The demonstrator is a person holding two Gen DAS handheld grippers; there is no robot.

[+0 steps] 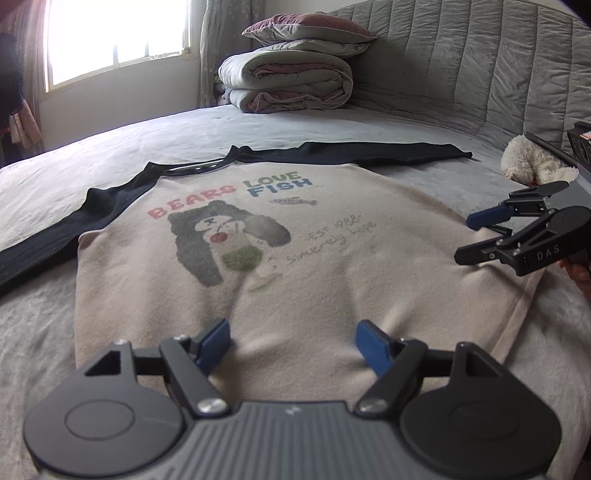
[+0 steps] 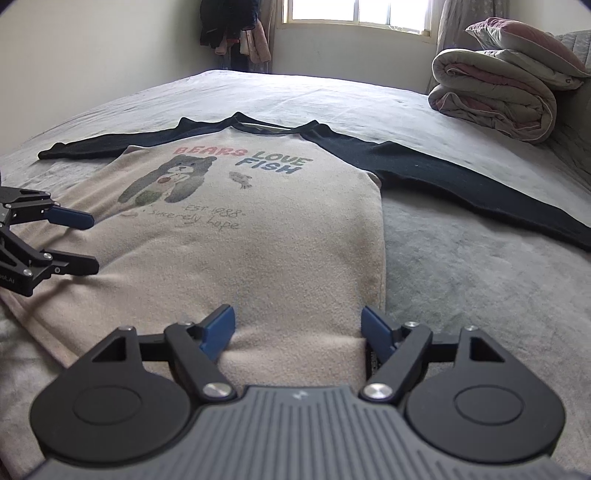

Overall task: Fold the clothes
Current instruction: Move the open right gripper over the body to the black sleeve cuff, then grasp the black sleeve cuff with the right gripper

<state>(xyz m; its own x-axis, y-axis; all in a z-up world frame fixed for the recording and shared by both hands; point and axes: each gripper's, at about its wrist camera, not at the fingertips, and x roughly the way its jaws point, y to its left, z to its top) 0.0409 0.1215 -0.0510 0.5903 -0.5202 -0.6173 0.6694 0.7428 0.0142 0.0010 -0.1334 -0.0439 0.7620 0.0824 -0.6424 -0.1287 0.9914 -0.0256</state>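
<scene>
A cream shirt (image 1: 317, 288) with black raglan sleeves and a bear print lies flat, face up, on the grey bed (image 1: 221, 125). Both sleeves are spread out sideways. My left gripper (image 1: 293, 343) stands open over the left part of the shirt's bottom hem. Its blue pads (image 1: 216, 341) are set wide apart on the fabric. In the right wrist view my right gripper (image 2: 297, 328) is open at the shirt (image 2: 277, 251) hem's right corner, with cream fabric lying between its fingers. Each gripper shows in the other's view, the right gripper (image 1: 471, 236) and the left gripper (image 2: 83, 242), both open.
A folded duvet (image 1: 288, 81) with a pillow on top sits at the head of the bed against the quilted headboard (image 1: 480, 74). A white plush toy (image 1: 532, 162) lies at the bed's right edge. Clothes hang (image 2: 236, 33) in the far corner beside the window.
</scene>
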